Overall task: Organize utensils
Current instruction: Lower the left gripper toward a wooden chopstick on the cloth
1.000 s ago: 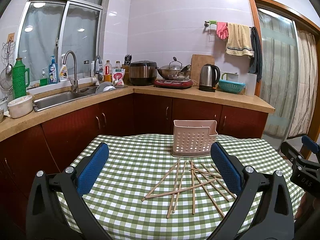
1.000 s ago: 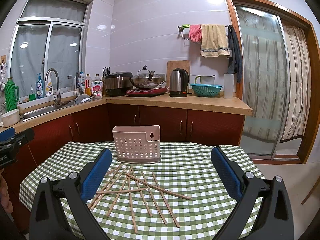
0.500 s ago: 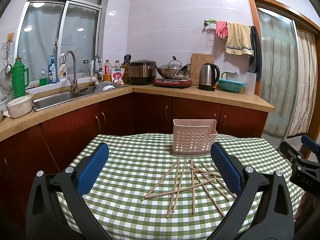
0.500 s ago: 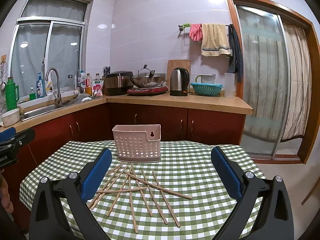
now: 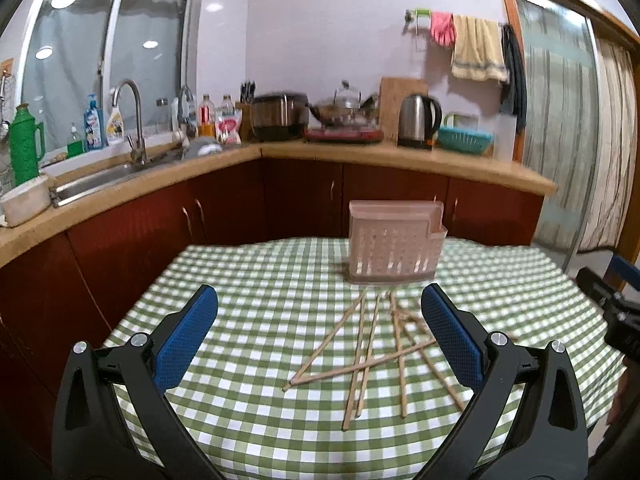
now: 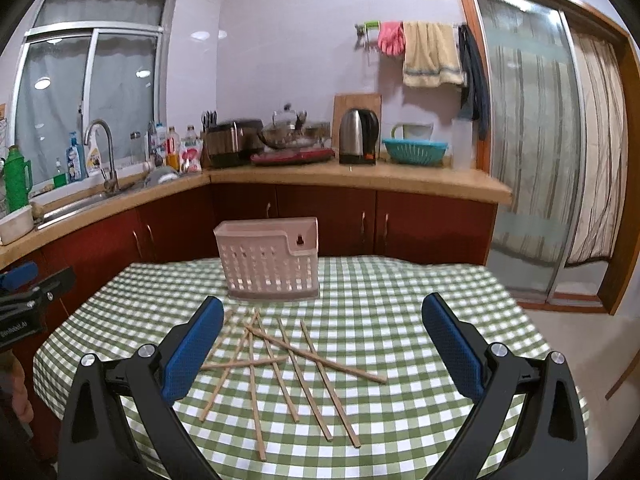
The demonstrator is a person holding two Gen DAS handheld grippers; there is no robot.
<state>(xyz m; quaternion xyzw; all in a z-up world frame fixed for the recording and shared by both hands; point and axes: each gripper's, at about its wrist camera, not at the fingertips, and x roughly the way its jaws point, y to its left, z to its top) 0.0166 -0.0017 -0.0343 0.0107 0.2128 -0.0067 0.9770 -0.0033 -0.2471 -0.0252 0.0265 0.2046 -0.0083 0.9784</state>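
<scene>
Now lower and closer than a second ago, both spread grippers, left (image 5: 318,322) and right (image 6: 322,330), hover above scattered chopsticks (image 6: 280,360) before the pink basket (image 6: 268,260).

Chopsticks (image 6: 280,364) lie crisscrossed on the table (image 6: 400,320) before the basket (image 6: 268,260).

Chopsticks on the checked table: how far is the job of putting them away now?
Nothing looks done yet. The pink holder shows no sticks above its rim, and the chopsticks all lie scattered and crossed on the tablecloth in front of it. Nothing is in hand: the left tool and the right tool are both open and empty. All picking and placing is left.
</scene>
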